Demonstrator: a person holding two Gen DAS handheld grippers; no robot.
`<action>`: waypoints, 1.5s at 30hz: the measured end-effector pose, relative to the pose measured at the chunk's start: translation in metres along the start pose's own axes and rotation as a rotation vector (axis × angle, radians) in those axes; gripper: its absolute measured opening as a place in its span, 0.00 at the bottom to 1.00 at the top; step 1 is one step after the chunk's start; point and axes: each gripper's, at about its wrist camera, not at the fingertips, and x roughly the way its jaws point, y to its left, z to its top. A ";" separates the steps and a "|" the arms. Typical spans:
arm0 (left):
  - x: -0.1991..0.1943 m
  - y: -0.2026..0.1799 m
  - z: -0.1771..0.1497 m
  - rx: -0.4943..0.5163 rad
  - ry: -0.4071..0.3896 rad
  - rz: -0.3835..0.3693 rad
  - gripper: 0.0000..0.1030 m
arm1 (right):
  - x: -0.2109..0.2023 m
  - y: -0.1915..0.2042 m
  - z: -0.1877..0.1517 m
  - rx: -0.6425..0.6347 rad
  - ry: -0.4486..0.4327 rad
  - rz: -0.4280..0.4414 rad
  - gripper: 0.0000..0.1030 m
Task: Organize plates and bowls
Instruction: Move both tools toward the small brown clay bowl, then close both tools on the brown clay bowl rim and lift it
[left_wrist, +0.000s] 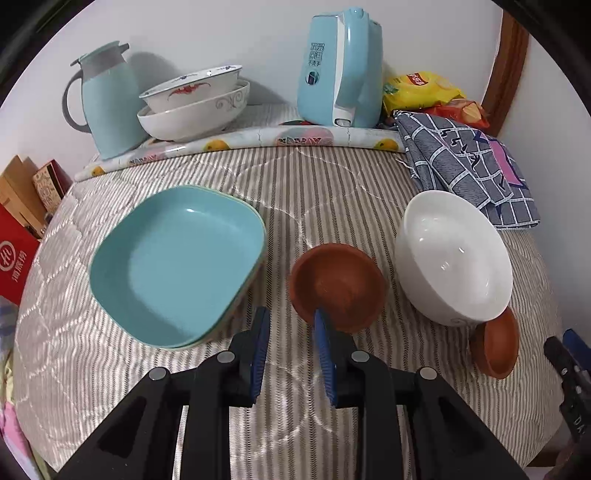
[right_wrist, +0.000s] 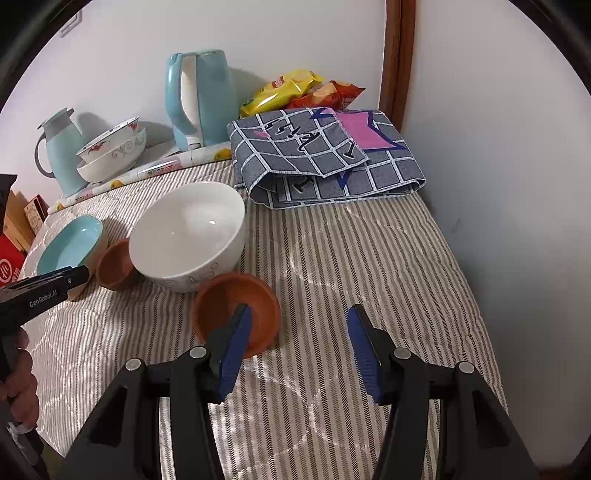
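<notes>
On the striped cloth lie a stack of teal square plates (left_wrist: 177, 266), a small brown bowl (left_wrist: 338, 284), a big white bowl (left_wrist: 452, 258) and a second brown bowl (left_wrist: 496, 347) half hidden behind the white one. My left gripper (left_wrist: 291, 325) is open by a narrow gap with only cloth showing in it. Its right finger overlaps the first brown bowl's near rim. In the right wrist view, my right gripper (right_wrist: 299, 321) stands open wide. Its left finger crosses over the second brown bowl (right_wrist: 236, 310), just in front of the white bowl (right_wrist: 188, 236).
At the back stand a teal jug (left_wrist: 105, 103), two stacked patterned bowls (left_wrist: 195, 103) and a blue kettle (left_wrist: 341, 70). A folded checked cloth (right_wrist: 325, 158) and snack bags (right_wrist: 295, 92) fill the back right. A wall (right_wrist: 498, 184) borders the right edge, and boxes (left_wrist: 22, 229) stand at the left.
</notes>
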 end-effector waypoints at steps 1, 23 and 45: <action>0.001 -0.001 -0.001 -0.006 0.002 -0.005 0.23 | 0.001 0.000 0.000 0.000 0.001 0.002 0.53; 0.037 -0.010 0.007 -0.086 0.066 -0.018 0.41 | 0.046 -0.007 -0.006 0.062 0.069 0.147 0.54; 0.050 -0.008 0.011 -0.125 0.069 -0.047 0.18 | 0.069 0.005 -0.006 0.054 0.104 0.188 0.12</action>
